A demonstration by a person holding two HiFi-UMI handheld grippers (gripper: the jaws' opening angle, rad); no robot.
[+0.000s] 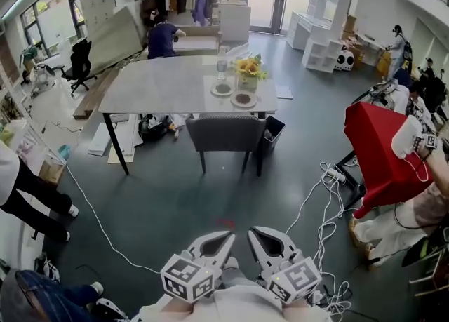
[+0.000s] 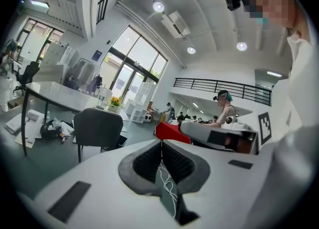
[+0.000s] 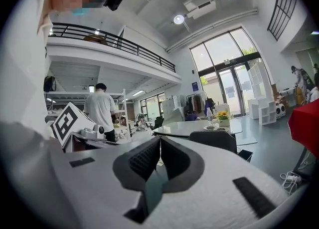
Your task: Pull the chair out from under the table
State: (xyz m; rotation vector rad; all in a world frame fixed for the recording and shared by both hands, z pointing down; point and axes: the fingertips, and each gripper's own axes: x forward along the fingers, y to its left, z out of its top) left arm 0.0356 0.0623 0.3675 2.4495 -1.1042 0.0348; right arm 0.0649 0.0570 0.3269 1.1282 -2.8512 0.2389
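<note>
**Chair waiting at the table, both grippers shut and well short of it**

Grey floor [image 1: 210, 194] is stretching wide across this big bright room, and the pale-topped table [image 1: 161, 85] is standing out in the middle of it. The grey chair [image 1: 224, 133] is sitting tucked in at the table's near edge, toward its right end, with its back facing us and rising just up to the tabletop. Yellow flowers [image 1: 250, 68] are standing near the table's right end, a clear bottle [image 1: 222, 68] is standing just beside them, and what looks like a shallow dish [image 1: 243, 99] is lying close to the near edge, above the chair.

Down at the bottom of the head view, the left gripper [image 1: 222, 238] and the right gripper [image 1: 261, 238] are hovering side by side, both pointing toward the chair and well apart from it. Each one's jaws are pressed together with nothing between them. A white cable [image 1: 98, 219] is trailing over the floor at the left, and a red cover [image 1: 379, 149] is draping over something at the right.
</note>
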